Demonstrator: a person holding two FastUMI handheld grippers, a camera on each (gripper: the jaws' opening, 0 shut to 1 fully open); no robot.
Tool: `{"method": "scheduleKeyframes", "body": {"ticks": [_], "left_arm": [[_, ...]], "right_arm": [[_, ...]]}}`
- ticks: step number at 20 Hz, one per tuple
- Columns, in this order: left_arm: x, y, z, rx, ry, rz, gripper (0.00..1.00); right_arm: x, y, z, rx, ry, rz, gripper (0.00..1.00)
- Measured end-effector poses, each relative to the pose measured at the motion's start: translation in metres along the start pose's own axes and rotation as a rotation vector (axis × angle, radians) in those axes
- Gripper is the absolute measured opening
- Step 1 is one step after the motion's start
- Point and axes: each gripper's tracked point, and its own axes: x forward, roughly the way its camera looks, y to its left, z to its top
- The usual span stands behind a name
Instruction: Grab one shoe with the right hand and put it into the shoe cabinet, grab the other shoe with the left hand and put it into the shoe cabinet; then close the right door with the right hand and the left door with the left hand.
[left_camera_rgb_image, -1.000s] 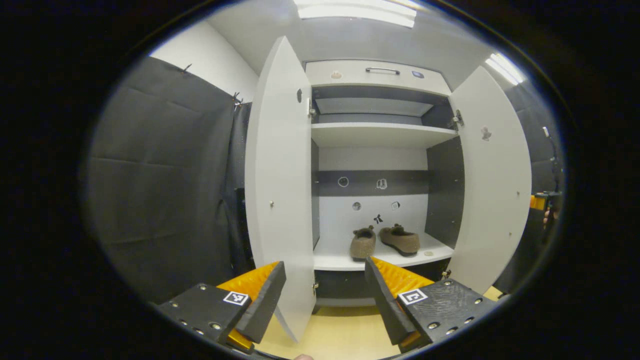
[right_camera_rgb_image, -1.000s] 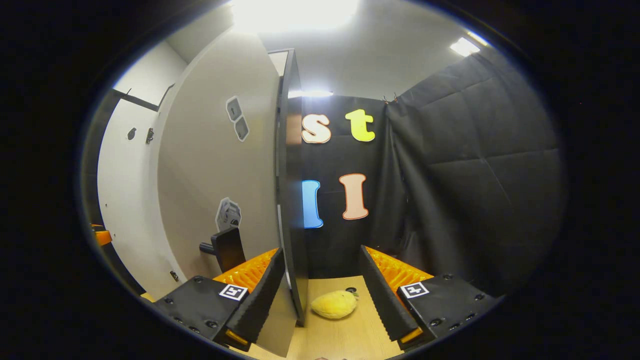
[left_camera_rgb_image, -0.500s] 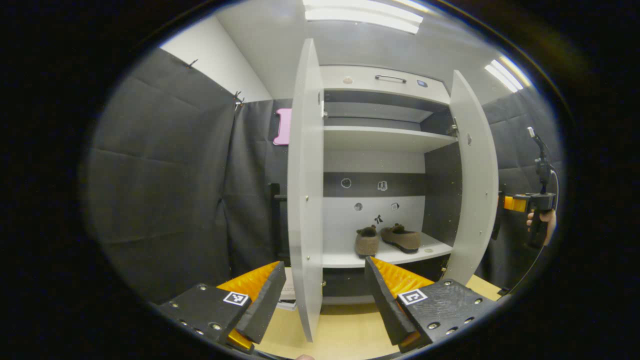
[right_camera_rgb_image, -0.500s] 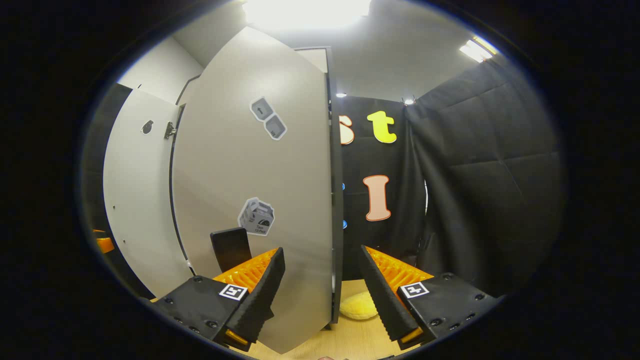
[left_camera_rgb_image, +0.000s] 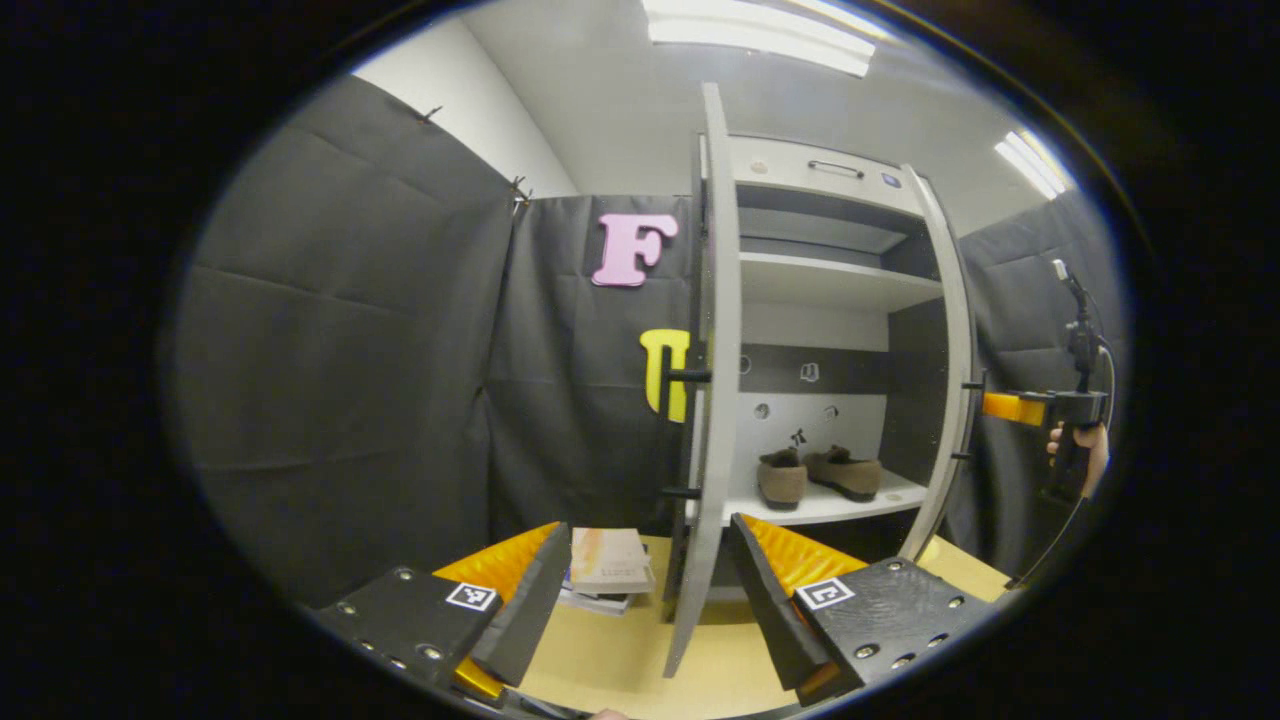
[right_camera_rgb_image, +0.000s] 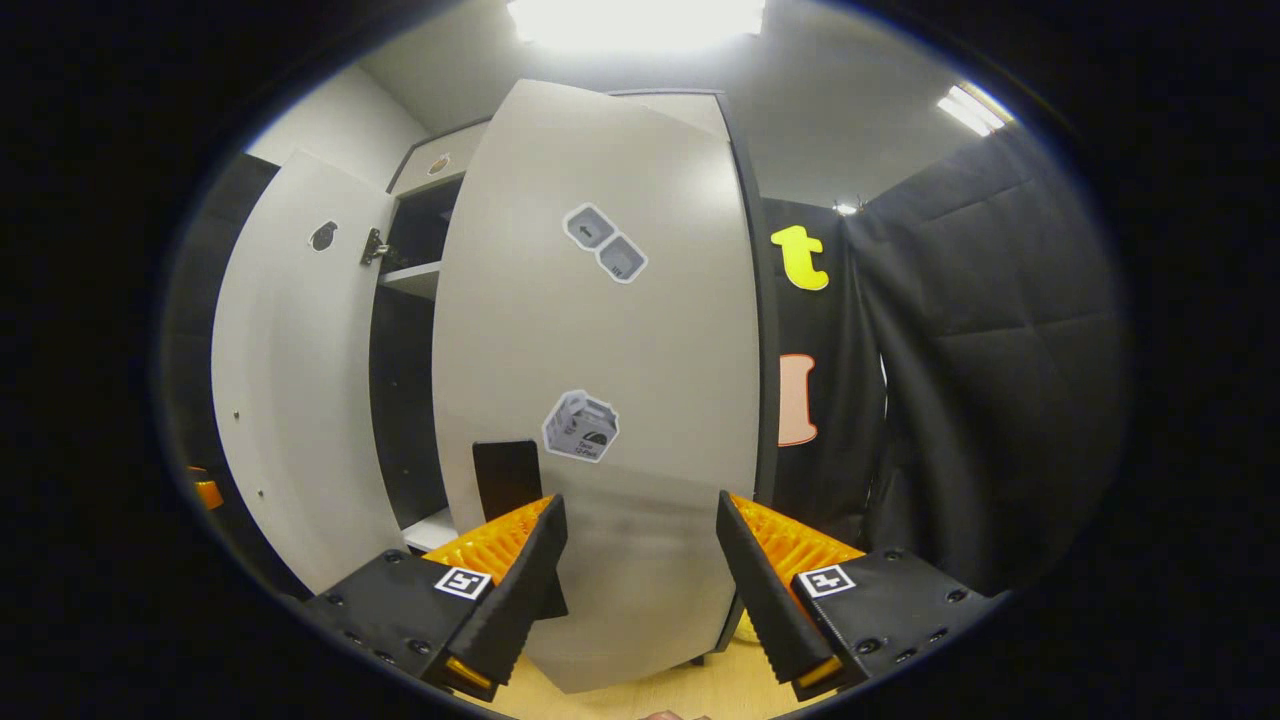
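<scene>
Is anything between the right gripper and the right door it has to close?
Nothing visible. The right gripper, open, faces the right door outer side, which spans the space past its fingers; whether they touch it can't be told.

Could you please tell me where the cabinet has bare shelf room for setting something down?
The upper shelf looks bare along its visible length. On the bottom shelf, the two shoes crowd the middle, leaving a patch toward the right door.

A staged recording booth: black cloth walls (left_camera_rgb_image: 350, 380) enclose a white shoe cabinet (left_camera_rgb_image: 830, 290); ceiling strip lights (left_camera_rgb_image: 760, 25).
</scene>
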Motion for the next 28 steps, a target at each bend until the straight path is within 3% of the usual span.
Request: {"method": "scheduleKeyframes", "body": {"ticks": [3, 6, 8, 9, 11, 17, 18, 20, 22, 26, 28], "left_arm": [[0.01, 0.036, 0.008, 0.003, -0.016, 0.049, 0.97], [0.026, 0.063, 0.021, -0.008, -0.032, 0.057, 0.97], [0.039, 0.073, 0.022, -0.045, -0.032, 0.052, 0.97], [0.047, 0.076, 0.024, -0.06, -0.04, 0.041, 0.97], [0.064, 0.078, 0.031, -0.076, -0.059, 0.005, 0.97], [0.114, 0.077, 0.054, -0.074, -0.089, -0.152, 0.97], [0.12, 0.075, 0.056, -0.075, -0.084, -0.175, 0.86], [0.133, 0.069, 0.055, -0.096, -0.075, -0.219, 0.92], [0.142, 0.054, 0.06, -0.117, -0.073, -0.269, 0.92], [0.148, 0.032, 0.072, -0.035, -0.087, -0.311, 0.95], [0.144, 0.03, 0.077, 0.015, -0.089, -0.295, 0.9]], "right_arm": [[-0.009, -0.012, -0.004, 0.019, 0.013, -0.037, 0.96], [-0.013, -0.024, -0.01, 0.048, 0.042, -0.071, 0.92], [-0.013, -0.03, -0.012, 0.088, 0.06, -0.088, 0.96], [-0.013, -0.032, -0.012, 0.103, 0.065, -0.096, 0.92], [-0.015, -0.035, -0.012, 0.113, 0.069, -0.112, 0.97], [-0.02, -0.037, -0.026, 0.094, 0.113, -0.135, 0.98], [-0.022, -0.036, -0.03, 0.095, 0.124, -0.133, 0.98], [-0.024, -0.034, -0.035, 0.095, 0.142, -0.129, 0.92], [-0.024, -0.035, -0.039, 0.09, 0.151, -0.131, 0.98], [-0.025, -0.039, -0.045, 0.094, 0.171, -0.132, 0.92], [-0.026, -0.042, -0.048, 0.096, 0.176, -0.141, 0.98]]}}
